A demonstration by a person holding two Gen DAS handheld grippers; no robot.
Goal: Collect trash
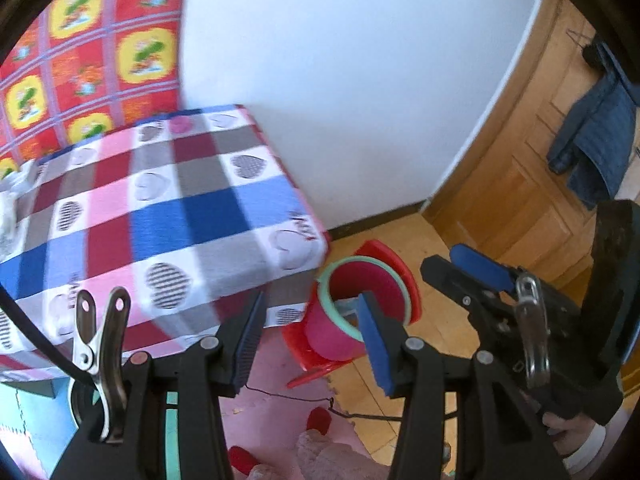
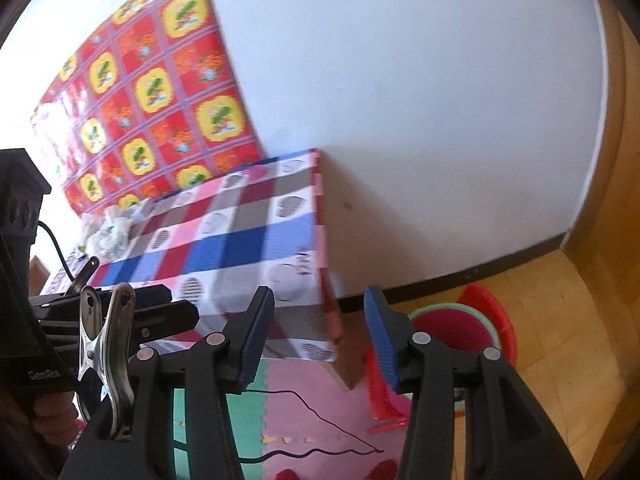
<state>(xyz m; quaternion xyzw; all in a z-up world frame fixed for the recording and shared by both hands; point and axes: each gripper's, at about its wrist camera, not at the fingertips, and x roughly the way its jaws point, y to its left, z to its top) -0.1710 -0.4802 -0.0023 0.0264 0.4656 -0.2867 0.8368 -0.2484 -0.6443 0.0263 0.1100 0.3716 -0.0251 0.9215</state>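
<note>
Trash point(image 2: 110, 230), crumpled pale wrappers, sits at the table's point(image 2: 256, 236) far left edge against the patterned cloth. Both claws are spread and hold nothing: left claw point(image 1: 310, 340), right claw point(image 2: 320, 336). Rightward, the pink bin point(image 1: 360, 304) stands on the floor well apart, so I judge a loose pinch could scatter pieces on the carry.

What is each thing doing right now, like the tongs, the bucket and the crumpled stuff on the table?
Left tongs: open, holding nothing.
Right tongs: open, holding nothing.
Pink plastic bucket with green rim: tilted on the red plastic stool, mouth open.
Crumpled white paper trash: lying on the table's far side, not picked up.
Checked heart-pattern tablecloth: spread over the table.
Dark blue jacket: hanging on the wooden door.
</note>
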